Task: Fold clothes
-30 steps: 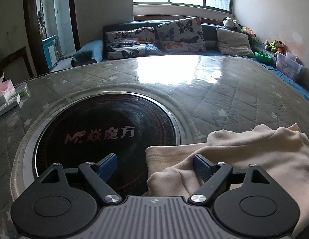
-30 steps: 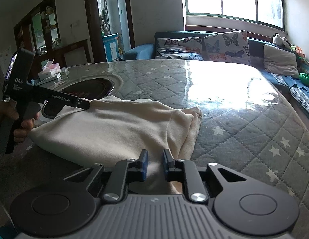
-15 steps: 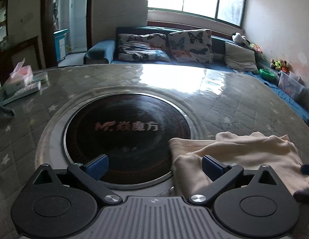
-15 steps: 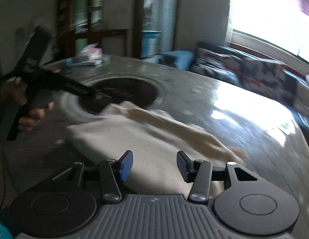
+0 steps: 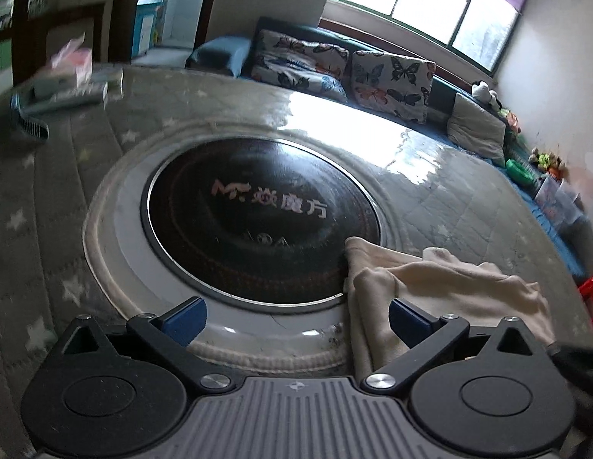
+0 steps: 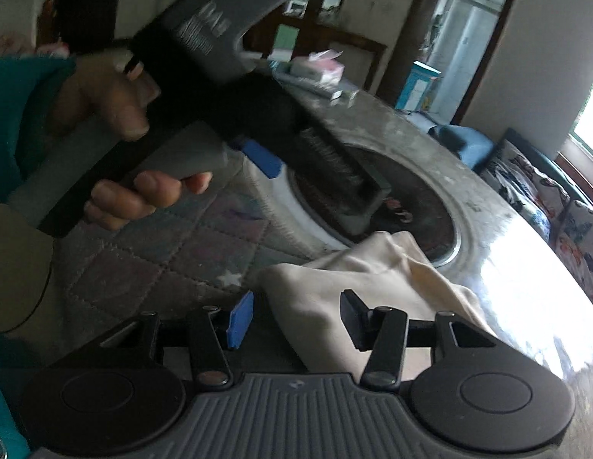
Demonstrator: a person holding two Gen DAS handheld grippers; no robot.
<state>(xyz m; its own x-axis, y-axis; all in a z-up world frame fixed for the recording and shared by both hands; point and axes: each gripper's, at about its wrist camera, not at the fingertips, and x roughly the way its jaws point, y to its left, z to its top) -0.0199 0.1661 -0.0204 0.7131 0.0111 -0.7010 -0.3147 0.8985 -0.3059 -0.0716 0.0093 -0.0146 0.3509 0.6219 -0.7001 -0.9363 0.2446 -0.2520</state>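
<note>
The left hand-held gripper fills the lower edge of the left wrist view with its 2 blue-padded fingers spread wide and nothing between them; the right-hand pad lies against the near edge of the cream garment. At upper left of that frame a tissue pack sits blurred on the quilted, star-patterned surface. At centre is a round black cooktop with pale lettering, ringed in white and set into the surface. The garment lies bunched at lower right, one corner reaching onto the cooktop's rim. Butterfly-print cushions line a sofa under the window at upper right.

In the right wrist view, a person's hand at upper left grips the other tool's handle. The right hand-held gripper spans the bottom edge, its fingers well apart and holding nothing, with the cream garment lying between and beyond them, just beside the cooktop's rim.
</note>
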